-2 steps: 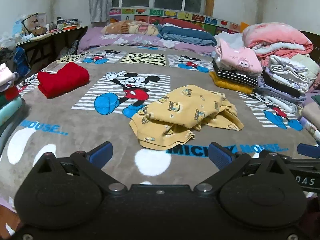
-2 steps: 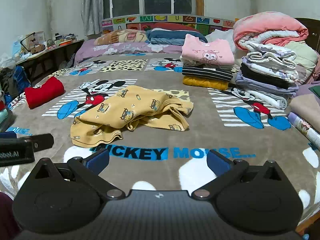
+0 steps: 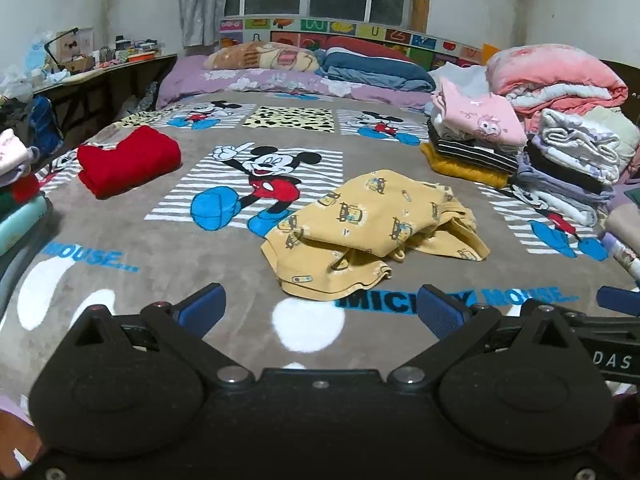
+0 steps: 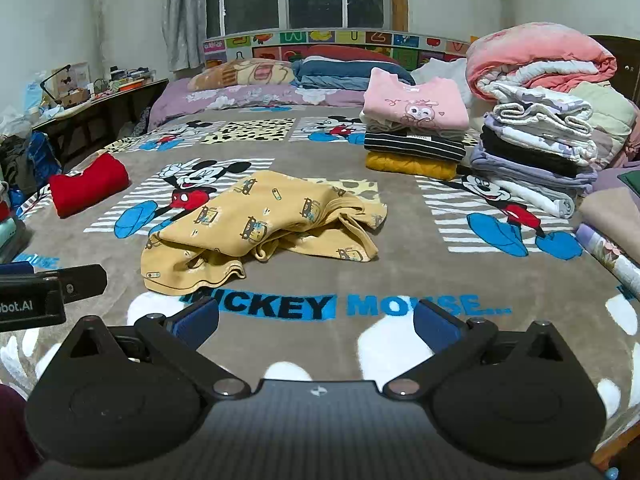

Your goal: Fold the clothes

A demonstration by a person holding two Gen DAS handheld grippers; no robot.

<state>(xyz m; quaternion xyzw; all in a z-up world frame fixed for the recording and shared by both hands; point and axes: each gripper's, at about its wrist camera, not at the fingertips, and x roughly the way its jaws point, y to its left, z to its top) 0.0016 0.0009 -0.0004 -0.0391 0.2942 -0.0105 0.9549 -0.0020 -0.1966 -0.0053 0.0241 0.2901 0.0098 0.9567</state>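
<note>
A crumpled yellow garment with car prints (image 3: 372,232) lies unfolded in the middle of the Mickey Mouse blanket (image 3: 160,264); it also shows in the right wrist view (image 4: 260,228). My left gripper (image 3: 320,312) is open and empty, hovering near the bed's front edge, short of the garment. My right gripper (image 4: 316,320) is open and empty, also short of the garment and to its right. A tip of the right gripper shows in the left wrist view (image 3: 618,300). The left gripper shows at the left of the right wrist view (image 4: 44,292).
A folded red garment (image 3: 128,160) lies at the left. A stack of folded clothes with a pink top (image 4: 416,136) and a taller pile of linens (image 4: 536,148) stand at the right. Pillows (image 3: 260,56) line the headboard. A cluttered desk (image 3: 92,68) stands left of the bed.
</note>
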